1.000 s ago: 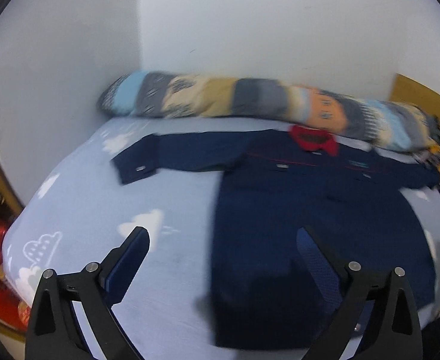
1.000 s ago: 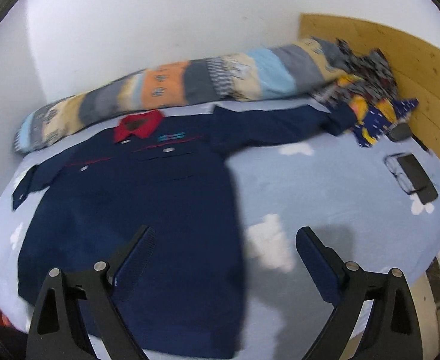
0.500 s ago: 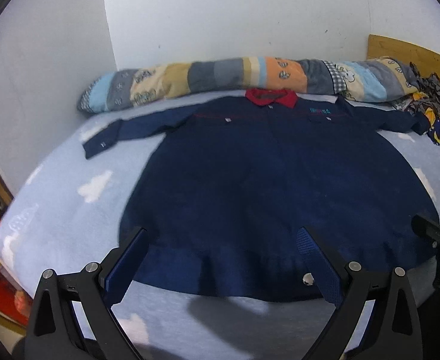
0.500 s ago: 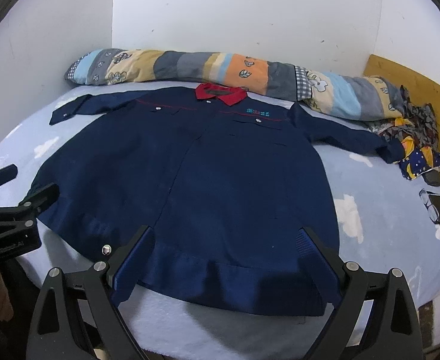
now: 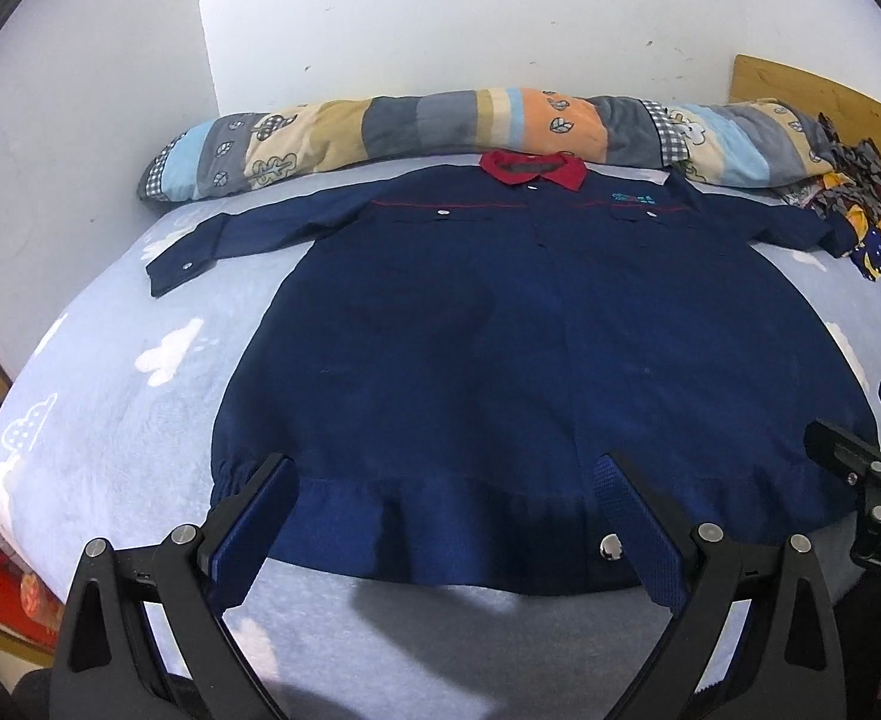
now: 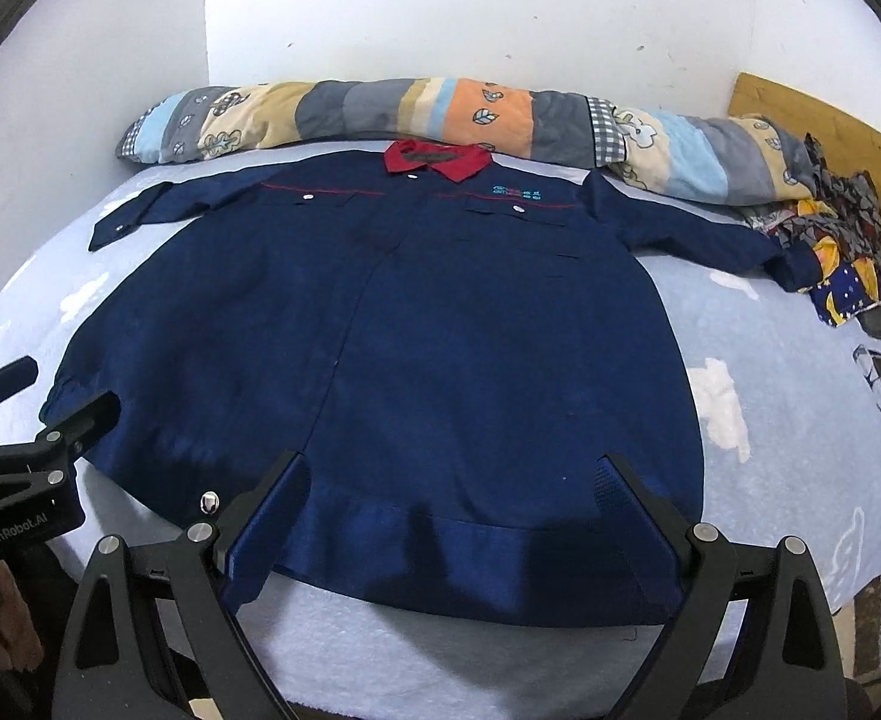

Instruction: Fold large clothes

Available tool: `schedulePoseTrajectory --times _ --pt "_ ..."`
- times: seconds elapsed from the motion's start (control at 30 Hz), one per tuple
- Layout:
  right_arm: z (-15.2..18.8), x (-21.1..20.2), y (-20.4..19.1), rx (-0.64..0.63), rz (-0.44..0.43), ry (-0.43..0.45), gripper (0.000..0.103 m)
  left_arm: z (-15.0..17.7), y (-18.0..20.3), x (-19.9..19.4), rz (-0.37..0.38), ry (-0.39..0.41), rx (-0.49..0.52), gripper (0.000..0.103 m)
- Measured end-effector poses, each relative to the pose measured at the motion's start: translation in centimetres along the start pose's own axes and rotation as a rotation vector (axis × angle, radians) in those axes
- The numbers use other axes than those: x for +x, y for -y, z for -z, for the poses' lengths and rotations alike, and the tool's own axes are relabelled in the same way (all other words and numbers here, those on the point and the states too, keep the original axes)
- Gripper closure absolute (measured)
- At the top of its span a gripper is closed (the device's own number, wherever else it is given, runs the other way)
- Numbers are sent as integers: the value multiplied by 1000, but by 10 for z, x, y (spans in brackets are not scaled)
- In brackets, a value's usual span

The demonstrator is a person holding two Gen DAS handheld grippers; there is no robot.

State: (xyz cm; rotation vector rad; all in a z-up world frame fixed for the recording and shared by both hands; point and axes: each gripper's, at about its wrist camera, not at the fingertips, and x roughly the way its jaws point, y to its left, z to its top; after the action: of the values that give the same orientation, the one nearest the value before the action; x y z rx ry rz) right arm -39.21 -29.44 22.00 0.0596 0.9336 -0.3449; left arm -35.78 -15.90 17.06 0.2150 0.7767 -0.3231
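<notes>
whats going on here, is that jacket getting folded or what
A person holds a two-finger gripper in each hand above the near edge of a bed. A navy work jacket with a red collar lies face up, spread flat, both sleeves stretched out sideways. The left gripper and right gripper hover open over the hem, gripping nothing. No fold has been made yet. A rolled patchwork quilt lies along the wall.

Home bedroom, bed with cloud-print sheet, rolled quilt (patchwork), wooden headboard
</notes>
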Motion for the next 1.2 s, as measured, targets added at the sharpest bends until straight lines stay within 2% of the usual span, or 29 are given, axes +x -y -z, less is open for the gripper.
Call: schedulePoseTrajectory --times 1.2 --pt "-1 2 -13 -48 37 -4 7 9 -2 12 16 30 13 3"
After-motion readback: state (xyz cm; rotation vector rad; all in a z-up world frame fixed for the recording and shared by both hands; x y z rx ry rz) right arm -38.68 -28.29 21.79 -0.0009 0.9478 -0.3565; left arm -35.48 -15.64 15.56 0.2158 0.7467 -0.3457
